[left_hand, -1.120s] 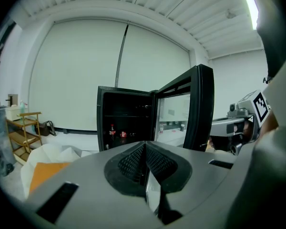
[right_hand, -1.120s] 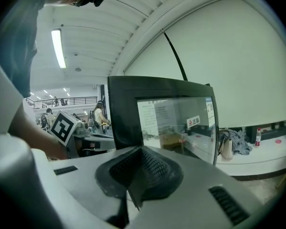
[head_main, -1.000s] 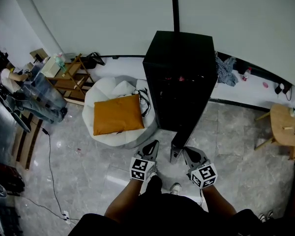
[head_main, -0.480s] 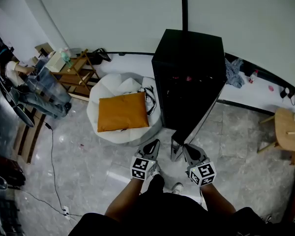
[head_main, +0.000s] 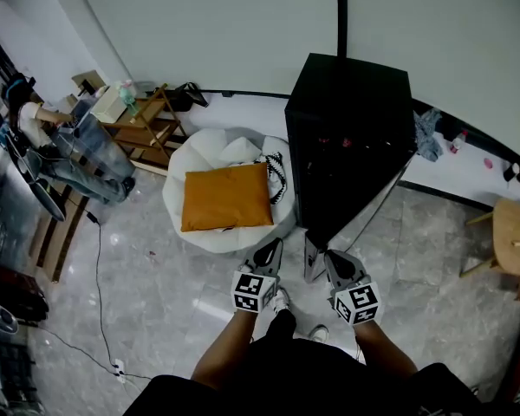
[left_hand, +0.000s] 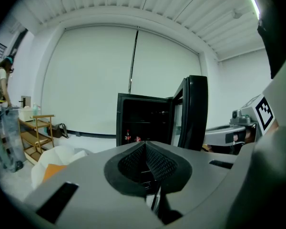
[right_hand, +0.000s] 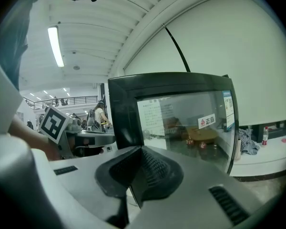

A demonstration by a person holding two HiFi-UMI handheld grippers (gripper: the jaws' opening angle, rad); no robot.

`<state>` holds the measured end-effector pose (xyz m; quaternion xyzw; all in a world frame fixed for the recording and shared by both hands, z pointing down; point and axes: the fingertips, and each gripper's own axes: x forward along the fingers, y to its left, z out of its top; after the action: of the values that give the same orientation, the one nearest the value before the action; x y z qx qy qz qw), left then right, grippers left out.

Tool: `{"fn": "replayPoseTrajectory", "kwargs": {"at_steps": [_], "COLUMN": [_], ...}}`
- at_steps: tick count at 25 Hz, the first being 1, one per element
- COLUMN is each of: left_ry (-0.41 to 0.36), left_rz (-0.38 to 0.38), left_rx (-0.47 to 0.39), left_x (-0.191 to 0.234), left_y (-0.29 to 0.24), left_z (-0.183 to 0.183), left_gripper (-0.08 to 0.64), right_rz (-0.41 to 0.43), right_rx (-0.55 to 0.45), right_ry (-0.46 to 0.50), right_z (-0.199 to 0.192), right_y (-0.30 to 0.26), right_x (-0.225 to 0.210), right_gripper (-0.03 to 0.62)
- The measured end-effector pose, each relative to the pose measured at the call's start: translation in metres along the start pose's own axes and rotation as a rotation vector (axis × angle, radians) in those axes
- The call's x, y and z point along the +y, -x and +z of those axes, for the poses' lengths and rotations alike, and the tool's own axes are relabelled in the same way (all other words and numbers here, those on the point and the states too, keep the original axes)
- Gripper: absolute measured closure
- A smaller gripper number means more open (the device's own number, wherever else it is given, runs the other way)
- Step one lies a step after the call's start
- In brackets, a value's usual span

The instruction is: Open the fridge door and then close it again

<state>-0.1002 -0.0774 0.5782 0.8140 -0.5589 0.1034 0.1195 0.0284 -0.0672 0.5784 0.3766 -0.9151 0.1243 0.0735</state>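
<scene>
The black fridge (head_main: pixel 351 137) stands against the white wall with its glass door (head_main: pixel 316 251) swung out towards me. In the left gripper view the dark open inside (left_hand: pixel 143 120) holds small bottles (left_hand: pixel 127 137), and the door (left_hand: pixel 193 111) stands edge-on to the right. My left gripper (head_main: pixel 270 250) is shut and empty, just left of the door's free edge. My right gripper (head_main: pixel 332 260) is just right of that edge. It faces the glass pane (right_hand: pixel 181 120), and its pads (right_hand: pixel 150 163) meet with nothing between them.
A white beanbag with an orange cushion (head_main: pixel 225 196) lies left of the fridge. Beyond it are a wooden rack (head_main: pixel 143 120) and a person (head_main: pixel 35 115). A cable (head_main: pixel 95 267) runs over the marble floor. A round wooden table (head_main: pixel 516 245) is at the right edge.
The head view has shifted, so the fridge and beanbag sit farther right and higher. Both grippers have moved along with me and still flank the door's free edge.
</scene>
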Motion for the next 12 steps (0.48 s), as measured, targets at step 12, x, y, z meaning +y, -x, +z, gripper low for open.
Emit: {"fn": "replayPoseTrajectory", "kwargs": {"at_steps": [12], "left_ry": [-0.001], "left_rz": [0.037], "left_rx": [0.0], "left_x": [0.043], "left_y": [-0.004], "left_z": [0.008], "left_gripper": [0.538], "right_rz": [0.029], "right_rx": [-0.008], "right_ry": [0.021], "right_z": [0.01], "right_y": [-0.042], "right_x": [0.001], "right_gripper": [0.574]}}
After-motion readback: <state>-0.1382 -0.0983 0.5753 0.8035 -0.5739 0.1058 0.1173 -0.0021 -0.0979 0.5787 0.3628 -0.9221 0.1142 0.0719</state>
